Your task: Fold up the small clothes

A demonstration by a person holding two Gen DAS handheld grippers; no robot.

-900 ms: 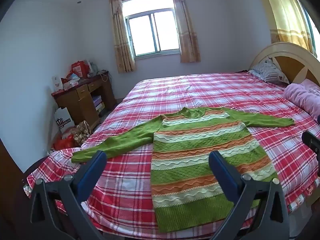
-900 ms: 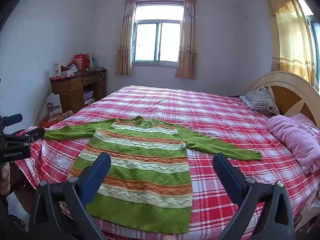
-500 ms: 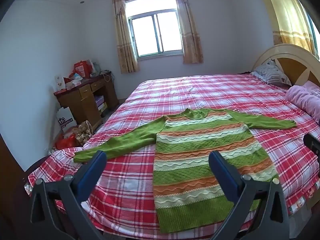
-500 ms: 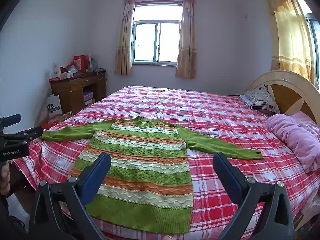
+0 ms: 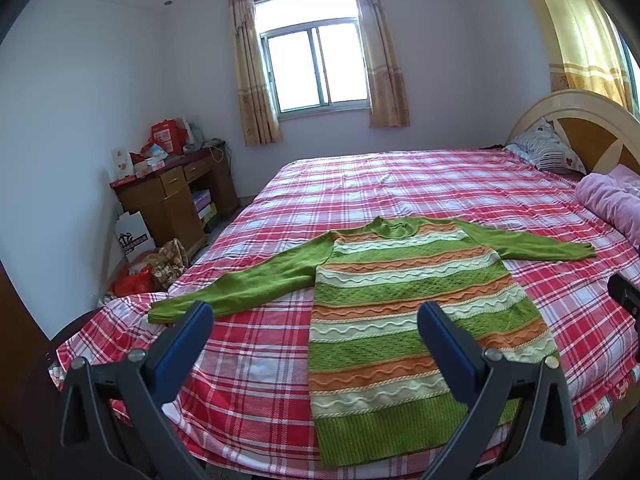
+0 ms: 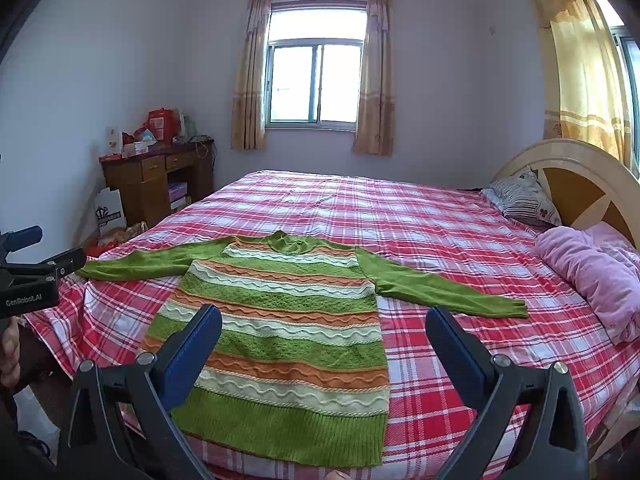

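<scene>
Both my tools, left tool [image 5: 312, 320] and right tool [image 6: 322, 322], are wide open holding nothing, and the sweater [image 6: 280, 312] lies flat on the bed [image 6: 440, 232], soft and floppy, so I'd pinch the sleeve cuffs.

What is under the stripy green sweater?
The sweater lies flat on a red checked sheet that covers the bed. You can see the sheet all around it. The part right underneath is hidden, and so is whatever lies below the sheet.

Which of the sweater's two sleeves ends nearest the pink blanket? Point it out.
The sleeve stretched toward the headboard side: its cuff stops near the pink blanket. The other sleeve reaches the bed's opposite edge, toward the desk.
</scene>
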